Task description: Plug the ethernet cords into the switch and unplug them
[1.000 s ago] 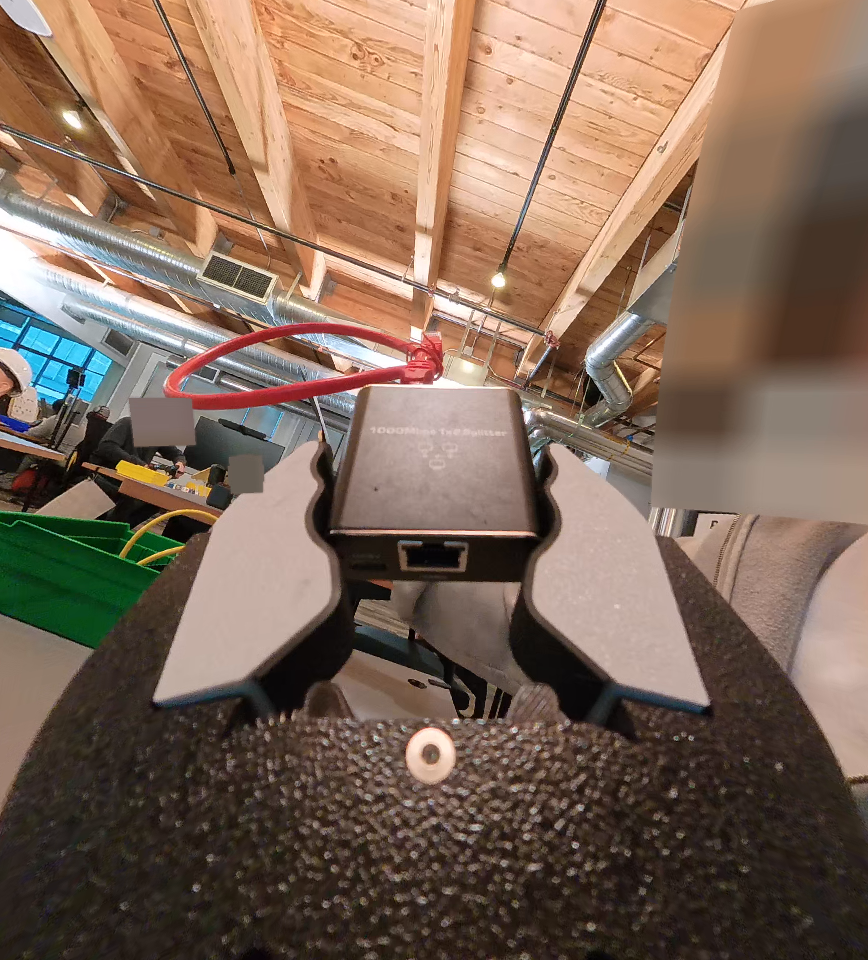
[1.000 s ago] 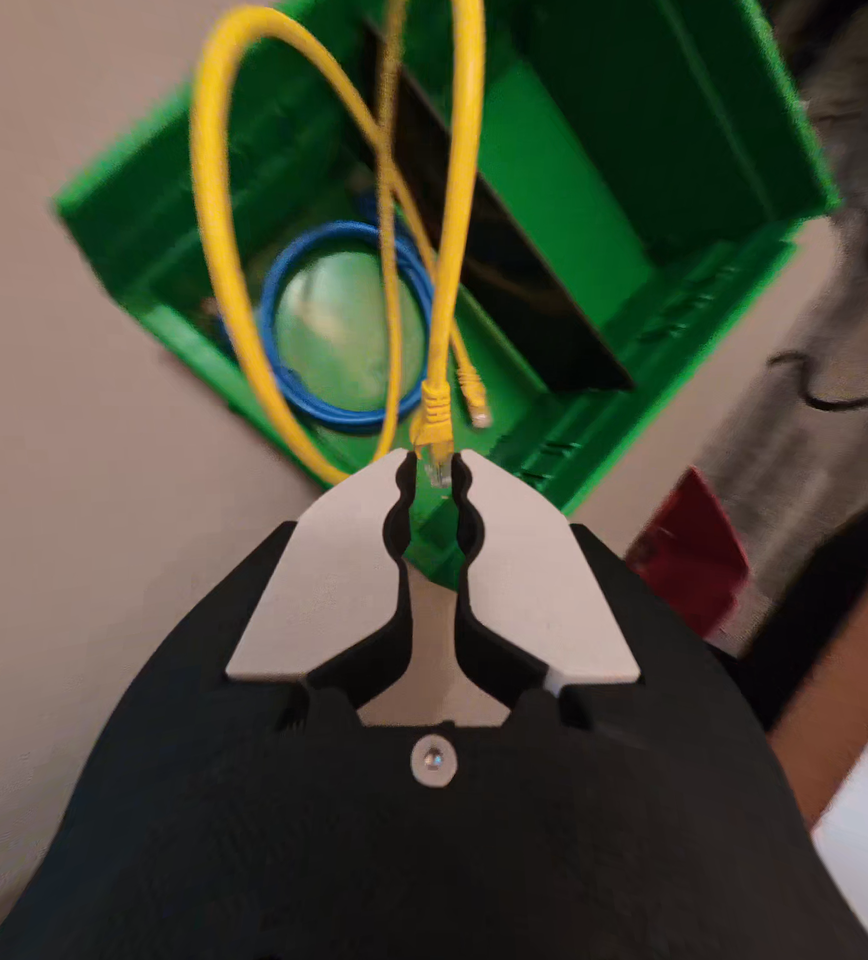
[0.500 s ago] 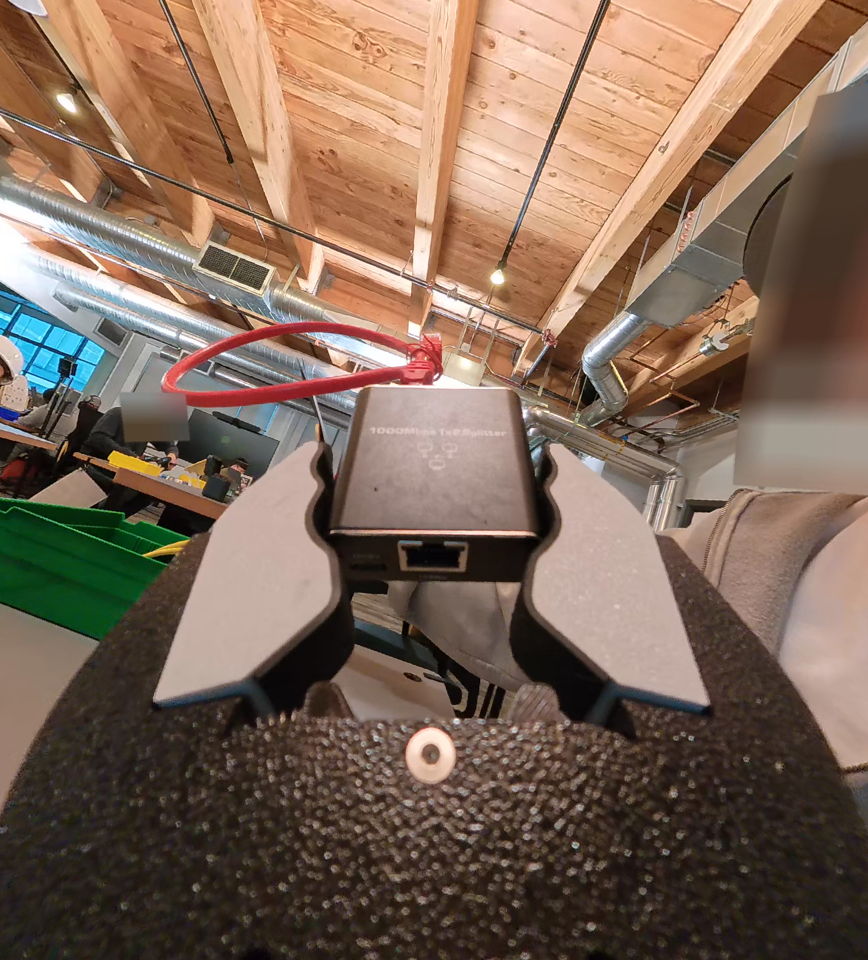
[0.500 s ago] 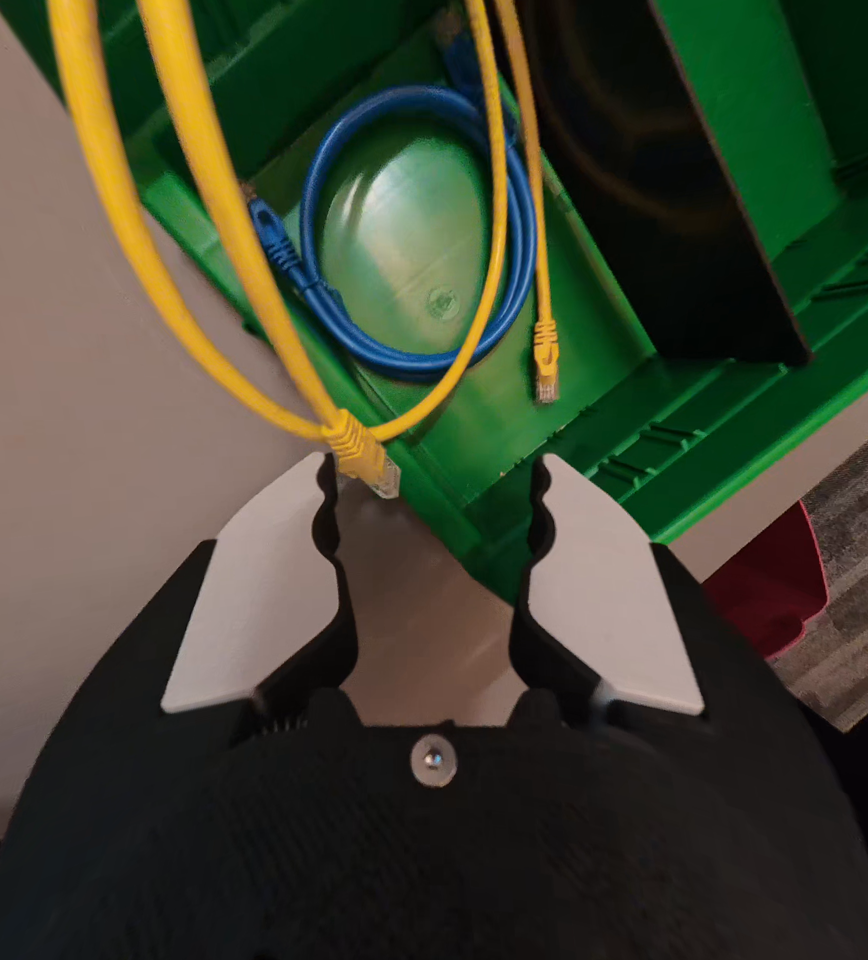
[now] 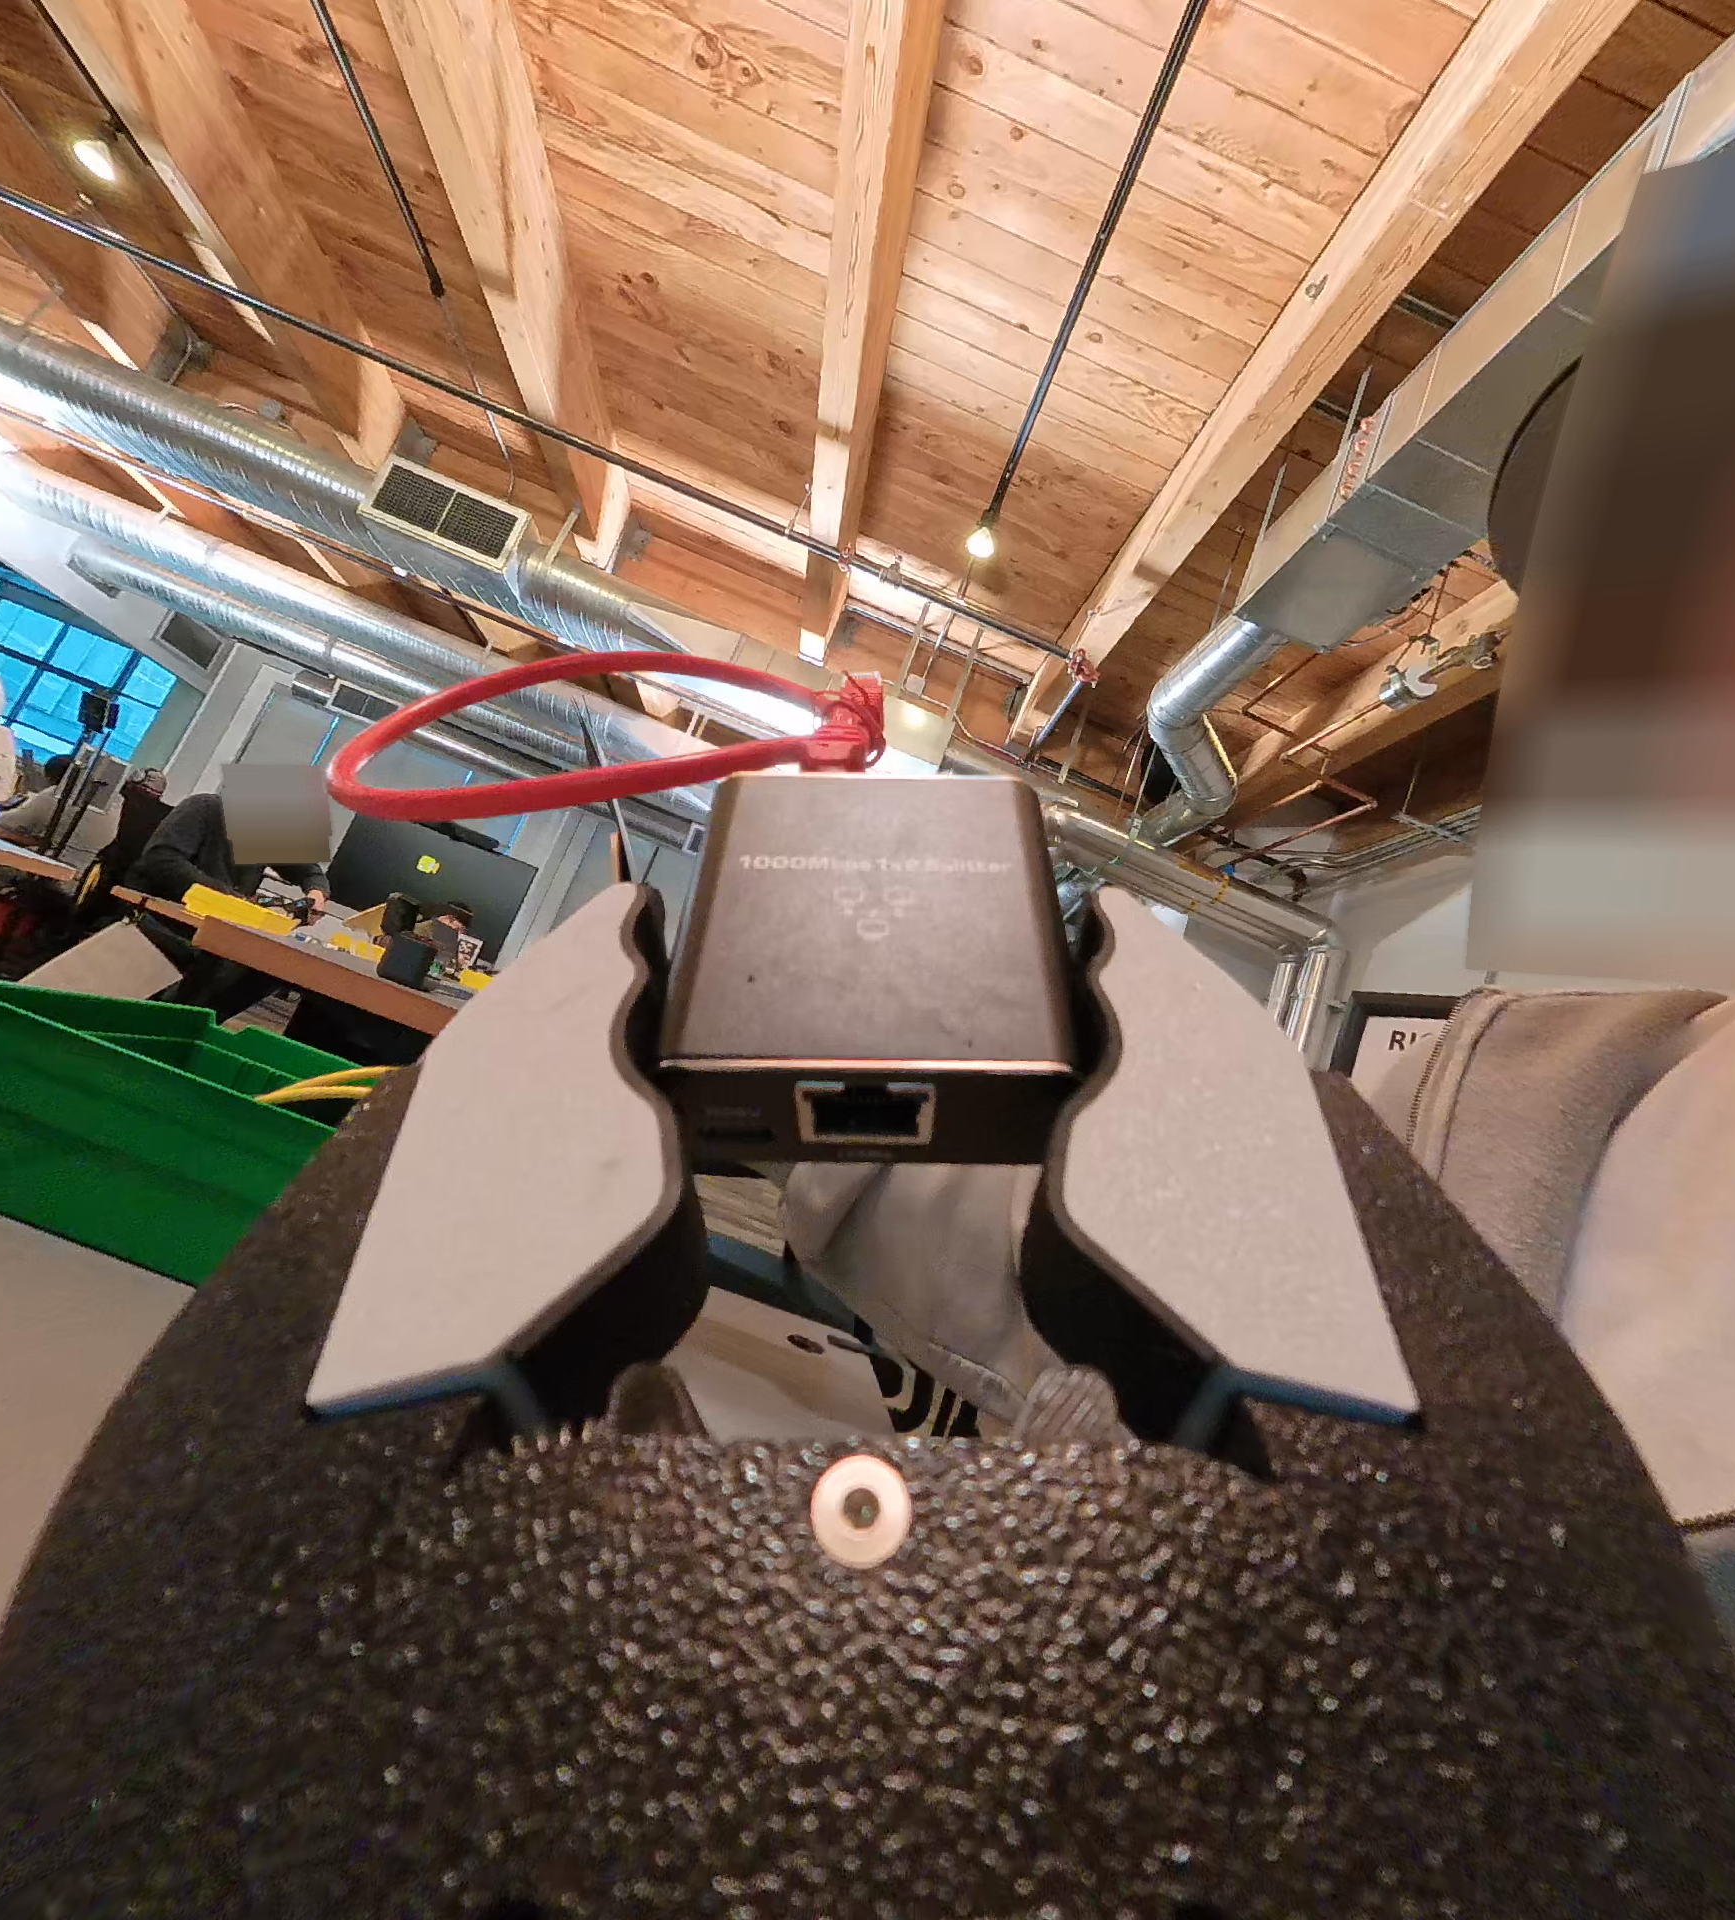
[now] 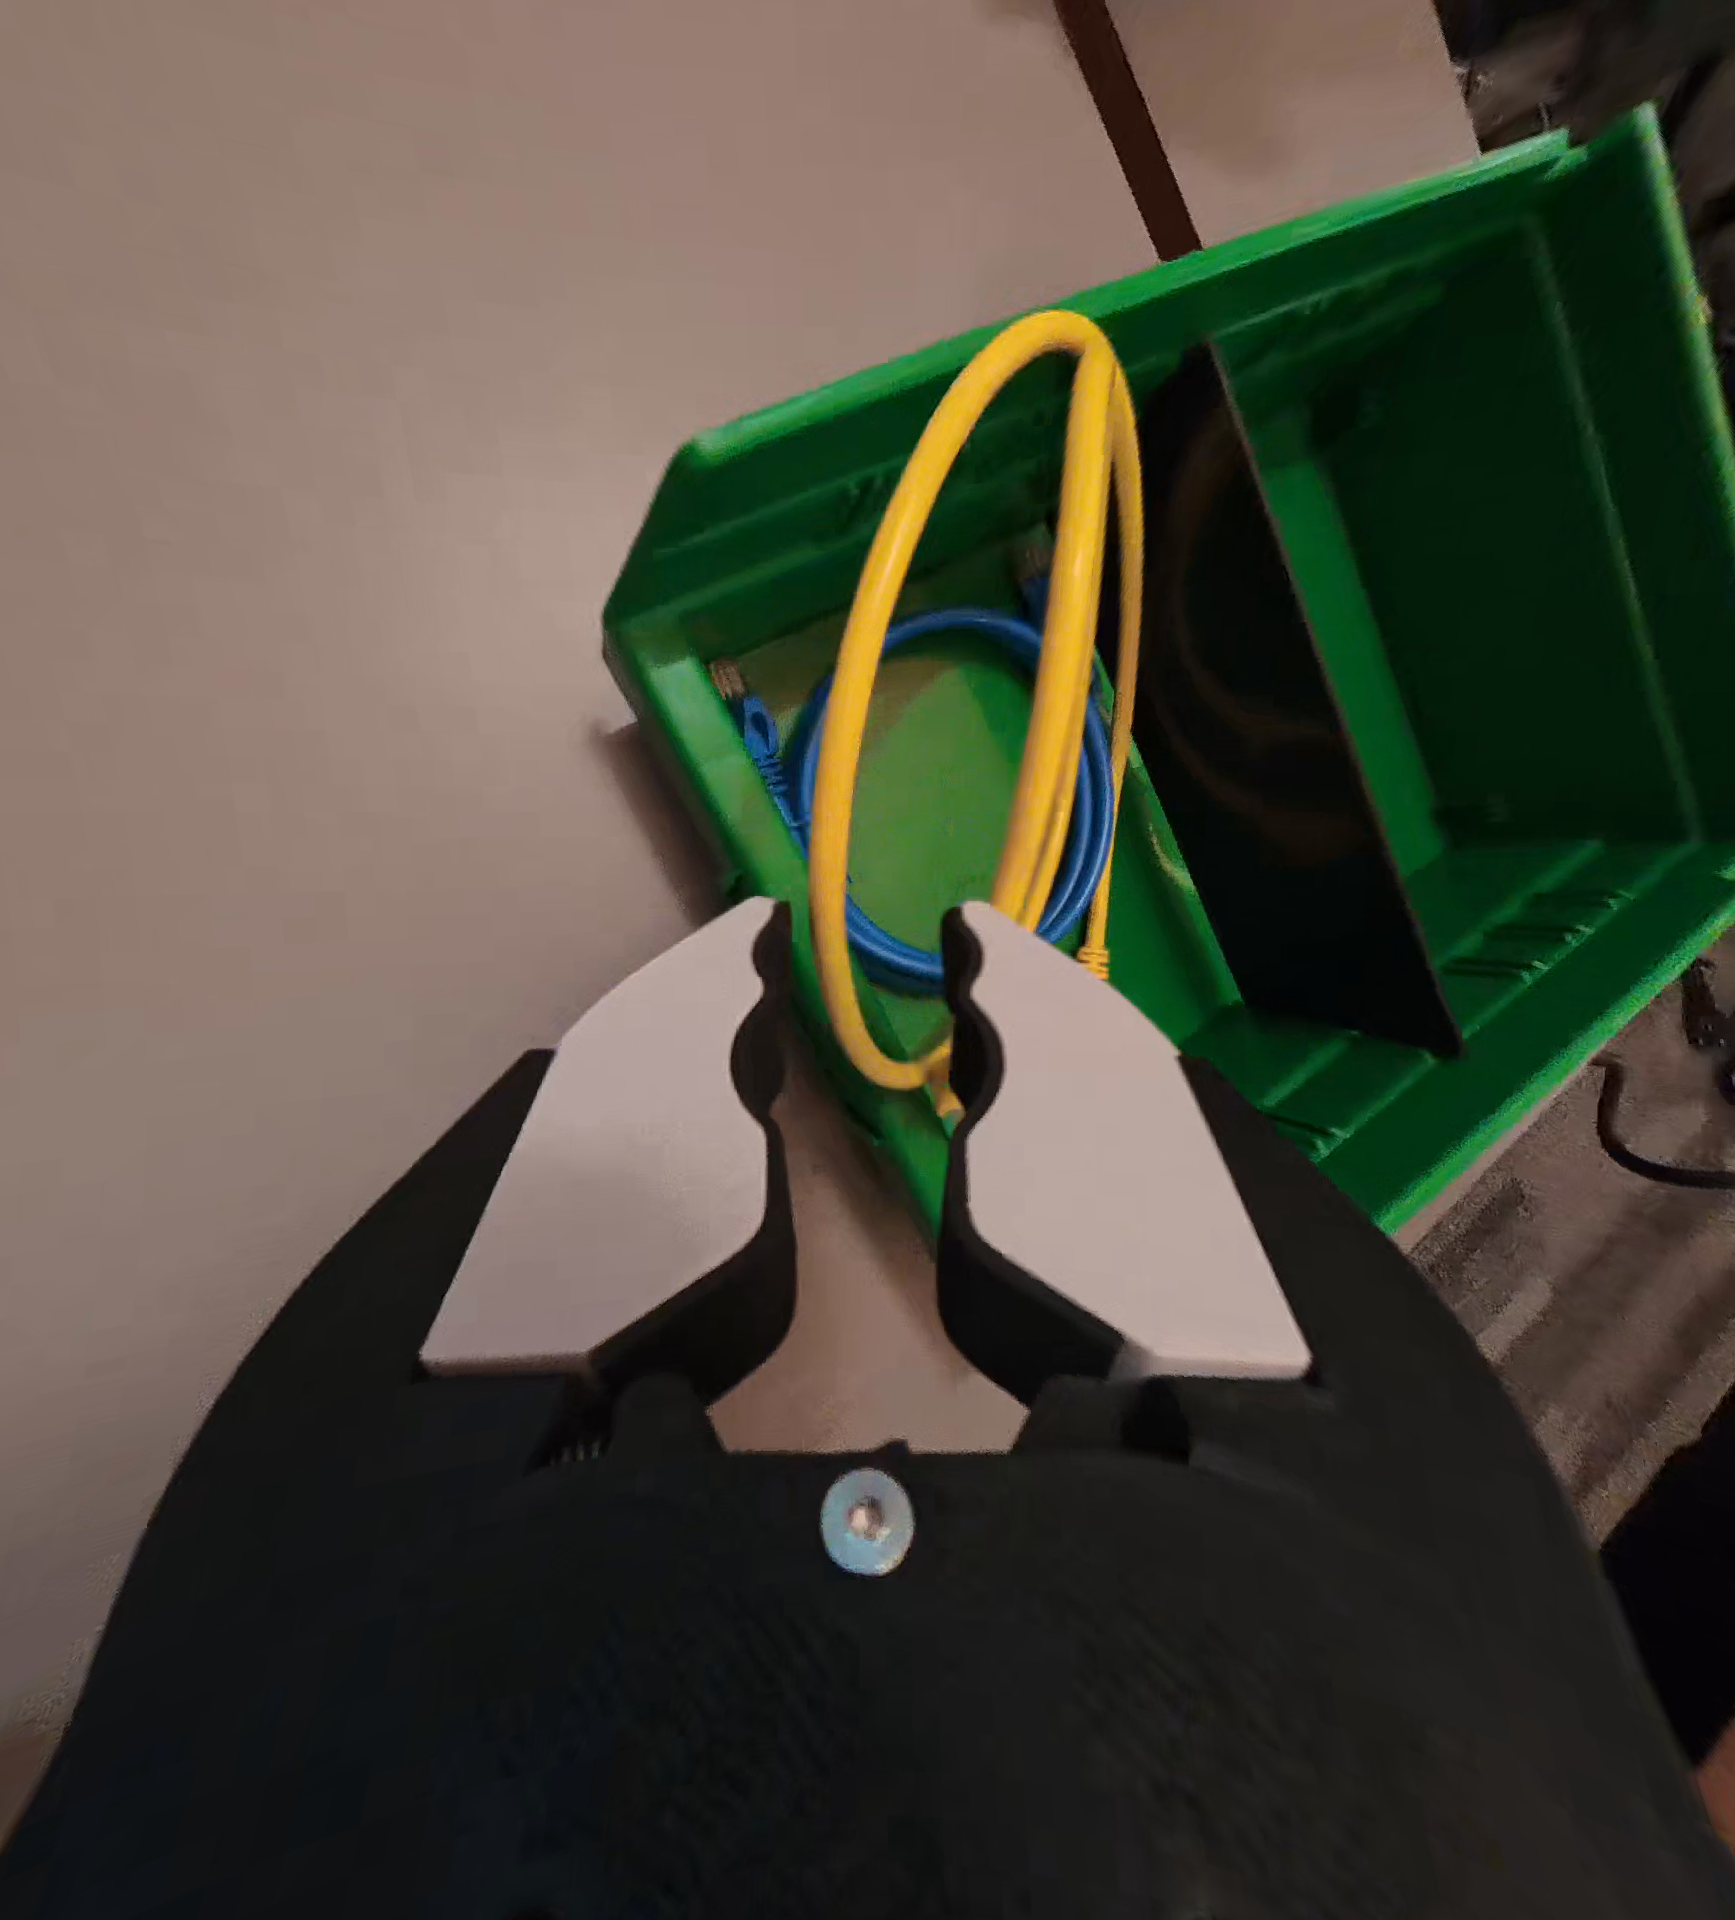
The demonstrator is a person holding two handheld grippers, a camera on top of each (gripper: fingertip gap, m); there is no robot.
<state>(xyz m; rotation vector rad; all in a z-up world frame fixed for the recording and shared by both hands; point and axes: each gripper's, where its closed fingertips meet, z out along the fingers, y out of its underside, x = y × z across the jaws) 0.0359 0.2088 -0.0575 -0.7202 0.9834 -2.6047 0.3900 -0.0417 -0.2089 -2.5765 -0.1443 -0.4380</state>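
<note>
The left claw (image 5: 868, 997) pinches the switch (image 5: 868, 935), a small matte-black box with faint pale print on top, held up toward the ceiling. One empty port faces the camera; a red cord (image 5: 572, 748) loops from its far end. The right claw (image 6: 863, 997) is spread above the bench (image 6: 271, 520), a yellow cord (image 6: 946, 623) hanging between its fingers. A coiled blue cord (image 6: 946, 831) lies in the green bin (image 6: 1569, 623) at the bench's edge.

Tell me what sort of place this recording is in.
Probably a shared workshop or lab in a converted industrial building. The left wrist view shows an exposed timber ceiling, bare metal ducts and people seated at work tables with monitors; a green parts bin sits on the near table.
</note>
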